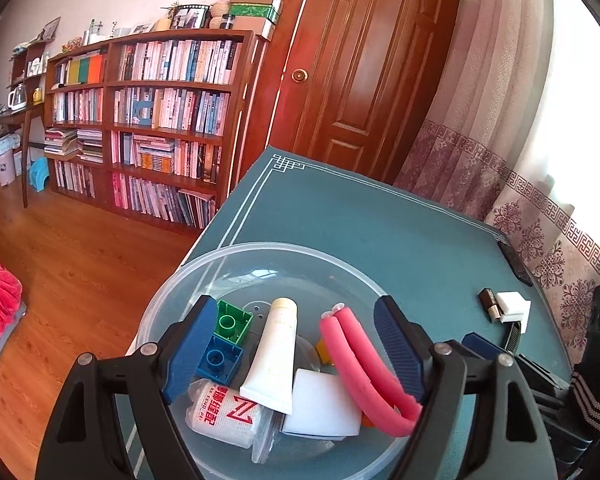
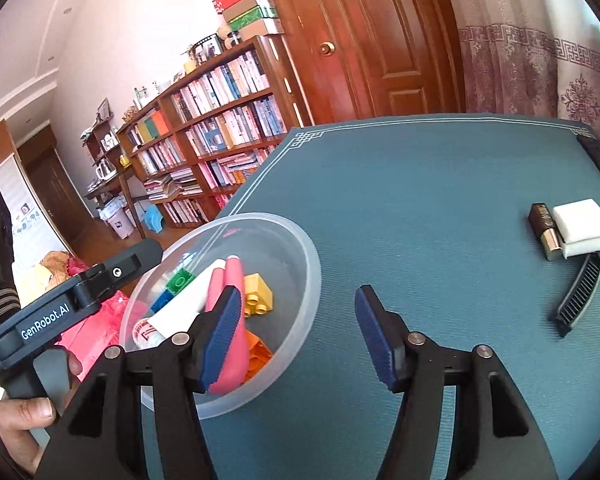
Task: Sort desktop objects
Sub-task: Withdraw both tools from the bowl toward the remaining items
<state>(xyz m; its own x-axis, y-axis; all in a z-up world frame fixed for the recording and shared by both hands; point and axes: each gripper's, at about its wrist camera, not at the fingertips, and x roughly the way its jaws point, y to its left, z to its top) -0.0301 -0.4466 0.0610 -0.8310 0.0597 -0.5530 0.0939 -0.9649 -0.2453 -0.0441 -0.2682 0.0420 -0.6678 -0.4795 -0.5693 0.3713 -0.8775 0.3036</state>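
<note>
Bookshelves of dark wood (image 1: pixel 148 120), packed with books, are seen along the far left wall, with a brown panelled door (image 1: pixel 364 64) to their right. A teal desk mat with a white line border (image 1: pixel 380 224) is spread across the table.

At the mat's left edge a round, clear plastic bowl (image 1: pixel 172 300) is placed. Inside it, from left to right, are seen a green toy brick (image 1: pixel 232 322) touching a blue toy brick (image 1: pixel 220 360), a white roll with red lettering (image 1: pixel 224 412), a white squeeze tube with a cream cap (image 1: pixel 274 360) leaning across a white foam block (image 1: pixel 324 404), and a bent pink foam rod (image 1: pixel 360 364). A yellow toy brick (image 2: pixel 258 294) and an orange one (image 2: pixel 258 354) are shown in the right wrist view.

The left gripper (image 1: pixel 296 332) is held over the bowl with its blue-padded fingers spread wide, nothing between them. The right gripper (image 2: pixel 298 312) is likewise held apart and empty, one finger over the bowl's rim, the other over bare mat.

Well to the right on the mat, a small dark brown block with a metal end (image 2: pixel 544 226) is seen touching two white foam blocks (image 2: pixel 580 226), with a black curved comb (image 2: pixel 580 296) just beside them.
</note>
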